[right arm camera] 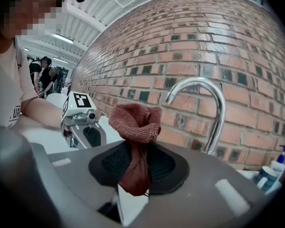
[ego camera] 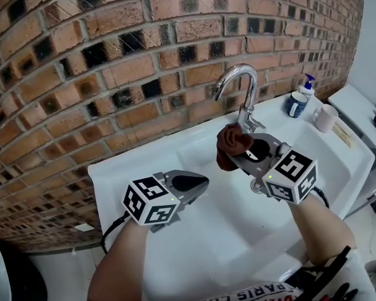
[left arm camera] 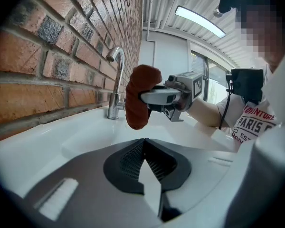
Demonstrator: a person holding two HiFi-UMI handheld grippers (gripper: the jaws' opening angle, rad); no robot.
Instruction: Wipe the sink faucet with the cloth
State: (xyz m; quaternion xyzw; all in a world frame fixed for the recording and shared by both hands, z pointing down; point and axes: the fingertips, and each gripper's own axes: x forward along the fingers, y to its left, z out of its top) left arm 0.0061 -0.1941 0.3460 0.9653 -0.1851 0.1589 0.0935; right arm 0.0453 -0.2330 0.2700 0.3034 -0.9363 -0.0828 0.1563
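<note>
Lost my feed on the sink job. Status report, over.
Right gripper shut on crumpled brown knit cloth, beside curved chrome faucet, contact unclear. Left gripper shut, empty, over white sink. Path to faucet unobstructed.

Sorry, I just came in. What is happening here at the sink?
A person holds a gripper in each hand over a white sink. The right gripper is shut on a brown cloth, held close to the chrome faucet; whether they touch, I cannot tell. The left gripper is shut and empty.
</note>
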